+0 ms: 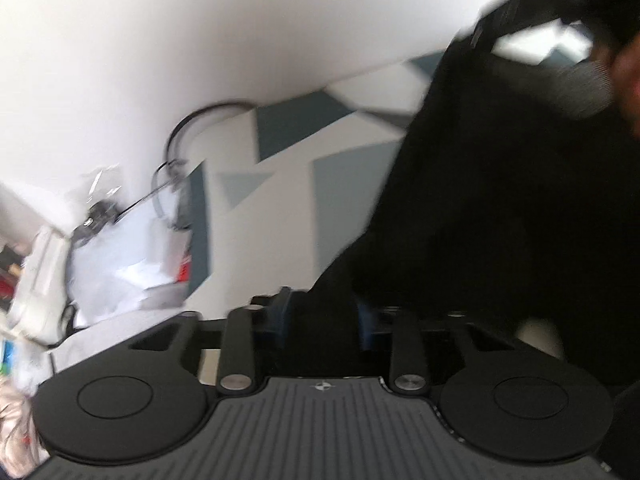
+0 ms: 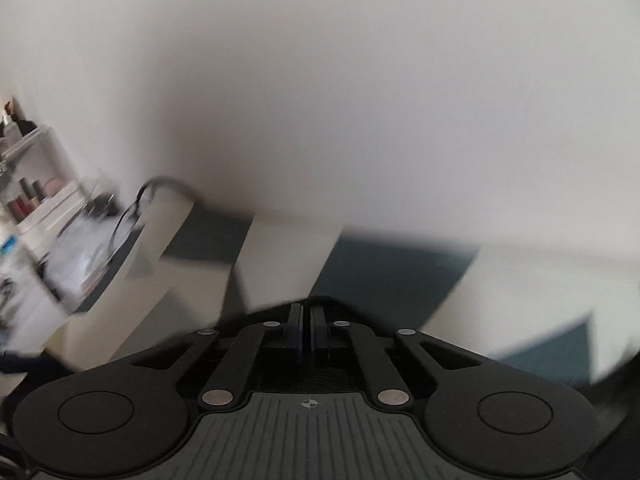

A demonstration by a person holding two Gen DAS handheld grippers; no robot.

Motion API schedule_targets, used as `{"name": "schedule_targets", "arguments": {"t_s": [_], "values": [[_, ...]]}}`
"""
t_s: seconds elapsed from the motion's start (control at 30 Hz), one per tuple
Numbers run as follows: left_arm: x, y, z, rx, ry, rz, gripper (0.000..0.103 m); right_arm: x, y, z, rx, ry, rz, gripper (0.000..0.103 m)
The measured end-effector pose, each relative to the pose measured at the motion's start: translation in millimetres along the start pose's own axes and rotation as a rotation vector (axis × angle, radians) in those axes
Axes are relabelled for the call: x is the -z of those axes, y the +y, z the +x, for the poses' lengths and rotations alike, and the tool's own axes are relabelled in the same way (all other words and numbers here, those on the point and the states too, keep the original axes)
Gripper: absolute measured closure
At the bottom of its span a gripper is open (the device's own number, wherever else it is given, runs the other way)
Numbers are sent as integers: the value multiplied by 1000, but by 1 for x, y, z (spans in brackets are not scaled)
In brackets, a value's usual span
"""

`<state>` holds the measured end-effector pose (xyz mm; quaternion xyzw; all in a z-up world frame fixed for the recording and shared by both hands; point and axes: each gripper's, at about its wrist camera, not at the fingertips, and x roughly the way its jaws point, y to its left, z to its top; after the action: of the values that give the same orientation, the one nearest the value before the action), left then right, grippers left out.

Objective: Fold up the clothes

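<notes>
A black garment (image 1: 480, 208) fills the right half of the left wrist view and hangs up and away to the right. My left gripper (image 1: 322, 310) has its blue-padded fingers (image 1: 285, 305) partly apart, with a thick bunch of the black cloth pinched between them. In the right wrist view my right gripper (image 2: 307, 326) has its fingers pressed together, and a thin dark edge of the black garment (image 2: 264, 312) curves around the tips. Both views are blurred by motion. The rest of the garment is hidden from the right wrist view.
Below lies a surface patterned in white, grey and teal shapes (image 1: 280, 152) (image 2: 392, 272), against a white wall (image 2: 320, 80). At left are a looped black cable (image 1: 188, 128), white bags and papers (image 1: 120, 256), and a shelf with bottles (image 2: 28, 196). A grey sleeve (image 1: 580, 84) shows at upper right.
</notes>
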<state>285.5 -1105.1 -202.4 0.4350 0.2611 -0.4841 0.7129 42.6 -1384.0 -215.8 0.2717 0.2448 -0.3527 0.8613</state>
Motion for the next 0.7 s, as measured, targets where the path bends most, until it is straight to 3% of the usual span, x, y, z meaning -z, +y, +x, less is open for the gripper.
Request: {"name": "schedule_targets", "arguments": {"t_s": [0.07,0.17,0.2,0.27,0.37,0.47,0.57,0.7], "values": [[-1,4,10,-18,9,-24,72,-11,-5,-3,20,-49,40,100],[-3,4,15,-43,8,-24,68,-16,-11,9,59,-19,65,99],[-5,5,13,-38,8,-29,66,-15,-11,14,91,5,56,90],[-6,10,8,-10,7,-48,46,-12,-13,18,149,31,55,67],[-5,21,-8,106,-9,-117,38,1,-16,-10,188,-8,108,65],[0,20,-25,183,-27,-163,35,21,-18,-49,206,-68,174,51],[6,-2,-29,186,-22,-68,34,43,-16,-85,232,-110,238,41],[14,-29,-28,111,-43,50,34,80,-2,-119,301,-61,261,35]]}}
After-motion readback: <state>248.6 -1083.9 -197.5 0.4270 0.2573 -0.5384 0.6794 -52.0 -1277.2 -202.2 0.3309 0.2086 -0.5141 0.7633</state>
